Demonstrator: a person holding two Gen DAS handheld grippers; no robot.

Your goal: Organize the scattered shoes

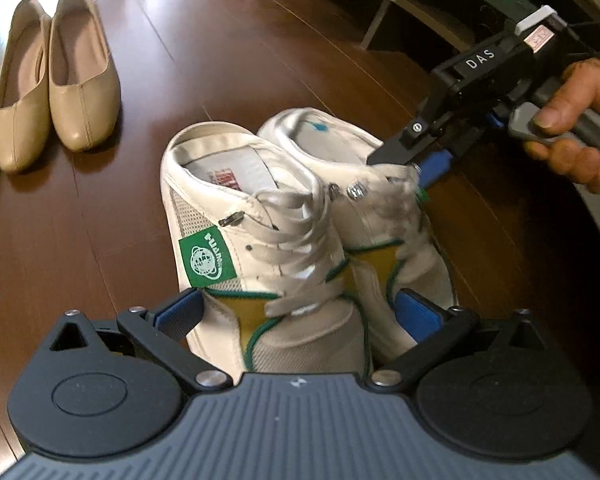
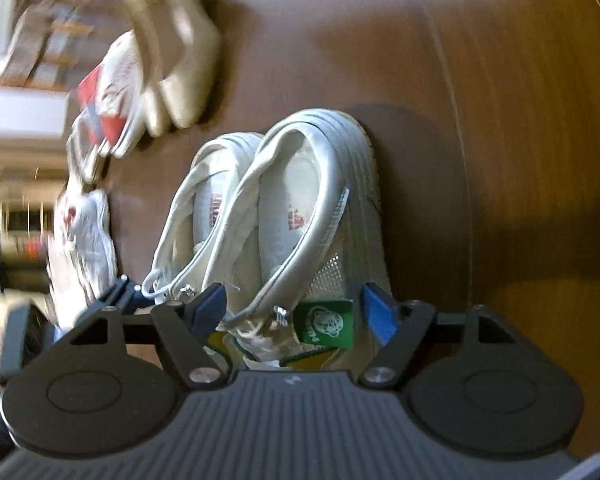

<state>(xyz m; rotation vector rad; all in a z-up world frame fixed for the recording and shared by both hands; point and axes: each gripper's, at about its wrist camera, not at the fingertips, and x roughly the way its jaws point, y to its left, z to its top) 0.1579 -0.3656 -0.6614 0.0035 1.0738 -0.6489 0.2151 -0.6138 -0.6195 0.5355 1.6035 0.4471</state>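
Two white sneakers with green logo patches stand side by side on the dark wood floor, heels away from me. My left gripper (image 1: 298,314) is spread wide over the left sneaker (image 1: 236,208), and its blue pads (image 1: 180,314) lie against both sides of the forefoot. The right sneaker (image 1: 332,144) touches the left one. My right gripper (image 2: 296,310) is open astride the right sneaker (image 2: 300,200) at the laces, with its pads clear of the shoe. From the left wrist view, the right gripper (image 1: 404,168) reaches in from the right. The left sneaker (image 2: 216,208) lies beside it.
A pair of beige flats (image 1: 56,76) stands together at the far left. Beyond the beige flats (image 2: 180,60), more white shoes with red marks (image 2: 112,92) lie blurred. White furniture legs (image 1: 380,20) stand at the back. A hand (image 1: 572,120) holds the right gripper's handle.
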